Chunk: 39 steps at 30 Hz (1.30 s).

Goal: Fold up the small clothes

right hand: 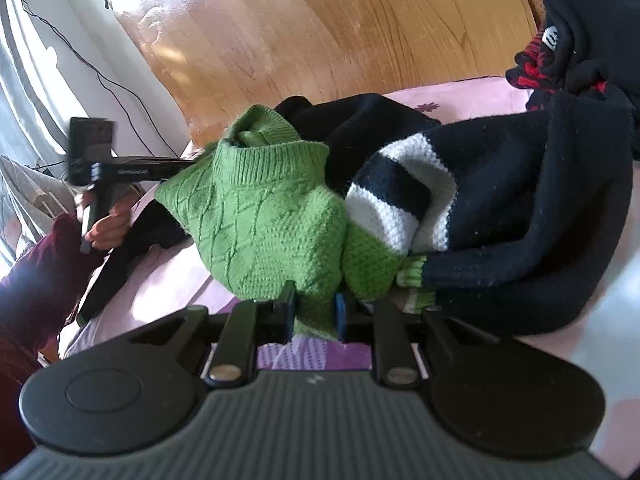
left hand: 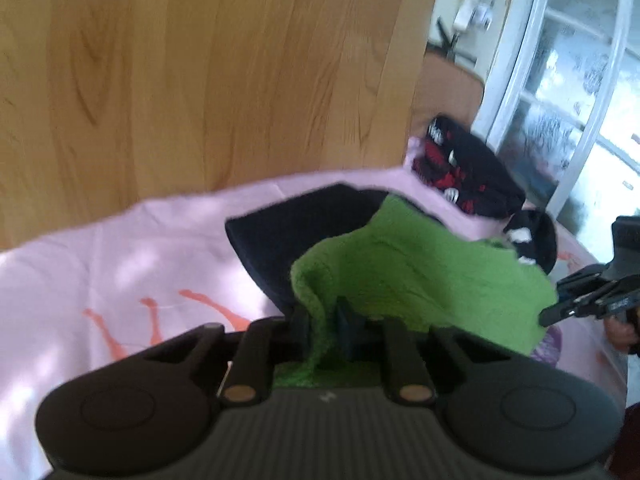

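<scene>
A small green knit sweater (left hand: 420,272) with navy and white striped sleeves (right hand: 400,200) is held up over a pink bedsheet (left hand: 100,264). My left gripper (left hand: 326,326) is shut on one green edge of it. My right gripper (right hand: 316,312) is shut on another green part near the hem. In the right wrist view the left gripper (right hand: 120,170) shows at the far left, reaching into the sweater's collar side. In the left wrist view the right gripper (left hand: 584,300) shows at the right edge. A navy part (left hand: 288,236) of the garment lies behind the green.
A pile of dark clothes with red and white pattern (left hand: 460,168) lies at the far corner of the bed, also in the right wrist view (right hand: 580,52). A wooden floor (left hand: 200,80) lies beyond the bed. A glass door (left hand: 560,100) stands at the right.
</scene>
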Each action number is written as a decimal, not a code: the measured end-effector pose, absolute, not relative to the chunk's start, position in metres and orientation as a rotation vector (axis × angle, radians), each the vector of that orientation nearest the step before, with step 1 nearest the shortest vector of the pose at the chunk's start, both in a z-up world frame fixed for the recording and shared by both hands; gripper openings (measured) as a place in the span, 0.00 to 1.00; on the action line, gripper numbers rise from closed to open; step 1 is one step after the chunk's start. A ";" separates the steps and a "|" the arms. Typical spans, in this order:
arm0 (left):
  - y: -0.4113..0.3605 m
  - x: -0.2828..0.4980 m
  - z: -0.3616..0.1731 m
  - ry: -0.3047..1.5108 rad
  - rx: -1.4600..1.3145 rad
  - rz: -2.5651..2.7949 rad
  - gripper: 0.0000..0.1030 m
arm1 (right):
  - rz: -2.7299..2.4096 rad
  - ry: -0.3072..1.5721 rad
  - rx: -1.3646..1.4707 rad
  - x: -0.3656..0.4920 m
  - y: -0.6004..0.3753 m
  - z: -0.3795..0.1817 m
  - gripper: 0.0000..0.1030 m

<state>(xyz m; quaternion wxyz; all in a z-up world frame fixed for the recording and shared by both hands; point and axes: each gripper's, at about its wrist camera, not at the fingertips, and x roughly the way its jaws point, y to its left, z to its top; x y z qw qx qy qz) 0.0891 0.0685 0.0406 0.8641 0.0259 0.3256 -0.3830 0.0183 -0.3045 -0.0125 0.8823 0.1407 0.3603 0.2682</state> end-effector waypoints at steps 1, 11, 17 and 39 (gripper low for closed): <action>0.076 0.080 0.045 0.654 0.037 -0.784 0.12 | 0.553 0.748 0.290 0.017 -0.303 -0.012 0.22; 0.127 -0.040 0.143 0.300 -0.076 -0.571 0.12 | 0.480 0.413 0.106 -0.032 -0.275 0.063 0.16; 0.118 -0.096 0.220 0.085 -0.120 -0.468 0.12 | 0.394 0.108 0.001 -0.064 -0.264 0.169 0.16; 0.113 -0.041 0.294 0.016 -0.152 -0.182 0.17 | 0.369 0.002 -0.025 -0.036 -0.244 0.294 0.16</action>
